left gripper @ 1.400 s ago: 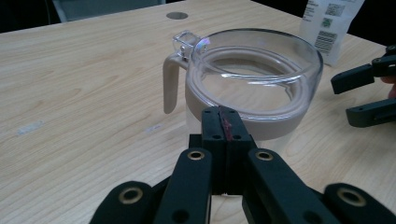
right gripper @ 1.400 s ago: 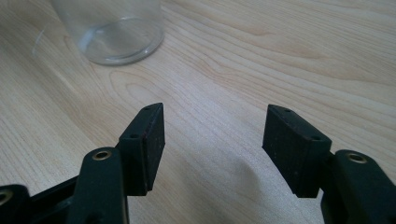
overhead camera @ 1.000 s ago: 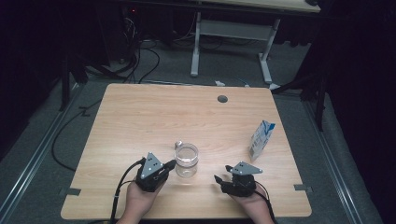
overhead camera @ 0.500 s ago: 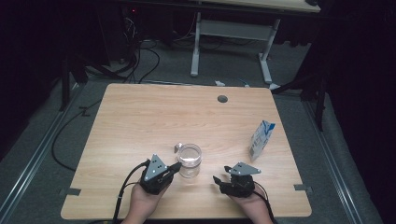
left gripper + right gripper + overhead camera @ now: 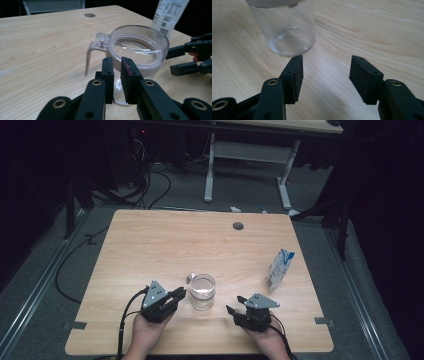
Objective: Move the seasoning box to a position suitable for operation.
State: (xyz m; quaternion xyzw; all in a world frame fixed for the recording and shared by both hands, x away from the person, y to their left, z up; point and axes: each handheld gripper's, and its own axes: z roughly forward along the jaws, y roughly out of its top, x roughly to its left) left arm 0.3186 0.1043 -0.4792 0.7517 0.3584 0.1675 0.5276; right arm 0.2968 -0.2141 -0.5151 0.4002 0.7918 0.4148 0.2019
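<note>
High view: jar (image 5: 202,291) between left tongs (image 5: 179,294) and right tongs (image 5: 234,304).

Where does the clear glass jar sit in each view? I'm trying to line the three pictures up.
High view: the clear glass jar stands low and centre on the wooden table, between both hand-held grippers.
Left gripper view: upper centre, just beyond the jaws, rim facing the camera.
Right gripper view: top left, lower body and base showing.
Shared landmark: the light wooden tabletop.

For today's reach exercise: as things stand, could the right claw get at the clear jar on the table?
Probably yes: the right claw stands open just beside the clear jar, with bare table between them.
</note>
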